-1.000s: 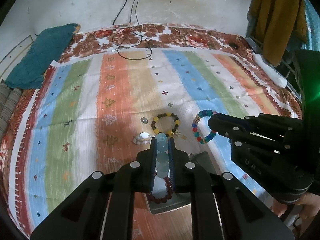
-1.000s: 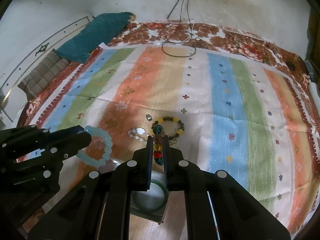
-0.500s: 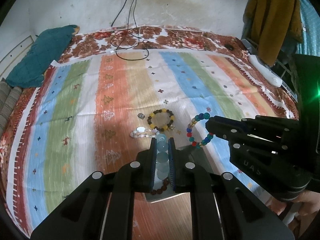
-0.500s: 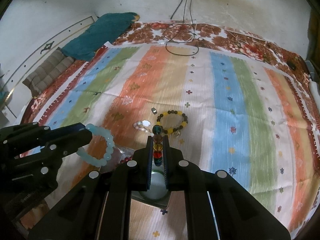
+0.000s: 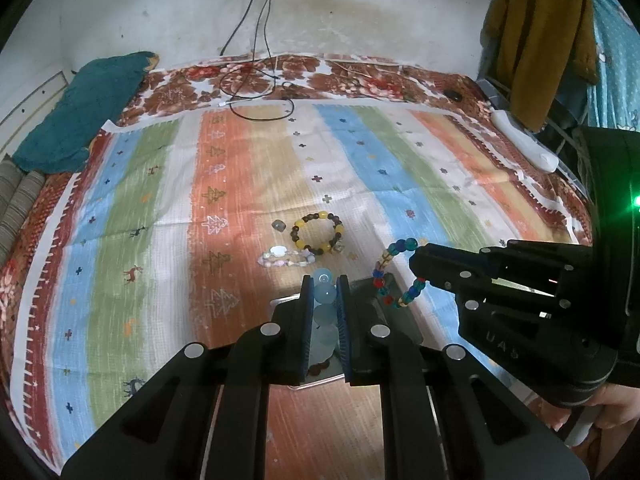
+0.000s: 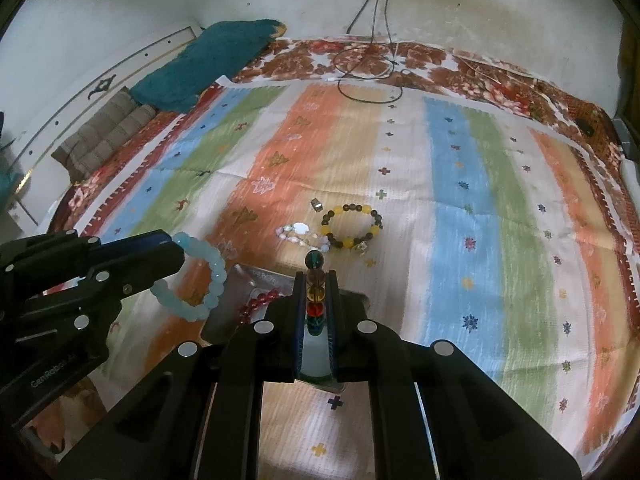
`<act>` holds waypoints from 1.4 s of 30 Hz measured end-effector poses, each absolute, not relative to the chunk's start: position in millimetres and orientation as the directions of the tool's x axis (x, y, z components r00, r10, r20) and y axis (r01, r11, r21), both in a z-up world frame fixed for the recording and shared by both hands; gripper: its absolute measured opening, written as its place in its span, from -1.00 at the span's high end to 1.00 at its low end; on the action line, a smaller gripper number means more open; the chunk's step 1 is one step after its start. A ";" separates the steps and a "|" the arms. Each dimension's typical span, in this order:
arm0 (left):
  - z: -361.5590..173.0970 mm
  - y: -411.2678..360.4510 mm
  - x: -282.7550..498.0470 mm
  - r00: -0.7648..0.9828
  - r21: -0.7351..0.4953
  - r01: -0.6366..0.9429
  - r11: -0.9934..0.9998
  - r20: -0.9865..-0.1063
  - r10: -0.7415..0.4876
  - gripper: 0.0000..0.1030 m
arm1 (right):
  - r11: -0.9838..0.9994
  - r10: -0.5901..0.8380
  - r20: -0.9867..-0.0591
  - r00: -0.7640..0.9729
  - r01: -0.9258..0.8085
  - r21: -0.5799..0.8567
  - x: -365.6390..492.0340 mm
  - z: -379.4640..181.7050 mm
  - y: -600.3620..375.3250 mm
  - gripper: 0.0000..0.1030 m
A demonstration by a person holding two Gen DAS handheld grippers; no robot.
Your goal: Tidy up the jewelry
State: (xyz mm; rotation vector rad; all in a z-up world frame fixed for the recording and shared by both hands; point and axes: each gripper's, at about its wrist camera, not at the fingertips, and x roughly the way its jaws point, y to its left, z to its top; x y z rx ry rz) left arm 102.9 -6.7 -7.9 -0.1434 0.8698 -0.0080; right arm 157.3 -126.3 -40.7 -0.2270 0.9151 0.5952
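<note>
Pale blue translucent round-bead bracelet [image 6: 192, 280] pinched between the fingers of the left gripper [image 5: 325, 280], jaws closed tight on the beads; the loop hangs off the tip, clear of the cloth, just left of the tray

Multicoloured glass-bead bracelet [image 5: 394, 276], teal, red, amber and blue beads, clamped the same way in the right gripper [image 6: 315, 276]; jaws drawn in on it, loop sticking out past the fingertips above the tray's far edge

Shallow grey metal tray [image 6: 256, 280] sits on the cloth directly under both grippers. Inside it a dark red bead bracelet [image 6: 256, 304] lies at the left, and a pale green smooth bangle [image 6: 316, 354] is partly visible between the right gripper's fingers

Beyond the tray, on the cloth: a yellow and dark brown bead bracelet [image 5: 318, 232] lying flat in a ring; just left of it and nearer, a pale pink and white stone bracelet [image 5: 284, 258], stretched out flat; a small grey square trinket [image 5: 279, 225] beside the yellow one's far left

All on a striped cloth [image 5: 160, 208], bands of orange, green, blue and white, spread over a red floral bedsheet [image 5: 360, 80]. Teal pillow [image 5: 84, 108] at the far left corner, black cables [image 5: 256, 92] trailing from the wall, mustard-brown garment [image 5: 540, 32] hanging at the right
</note>
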 end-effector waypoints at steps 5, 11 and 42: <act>-8.3 -6.9 102.4 0.643 -0.132 -0.049 0.990 -0.763 -0.070 0.78 | 0.815 0.385 -0.802 0.457 -0.575 0.064 157.2 -41.2 -125.0 0.80; -21.1 -0.4 103.0 0.600 -0.134 -0.108 0.985 -0.799 -0.043 0.70 | 0.843 0.345 -0.823 0.451 -0.535 0.060 166.6 -47.9 -128.9 0.72; -34.7 31.4 130.5 0.553 -0.143 -0.216 0.966 -0.833 0.000 -0.19 | 0.886 0.280 -0.854 0.439 -0.461 0.053 206.2 -62.8 -132.3 -0.05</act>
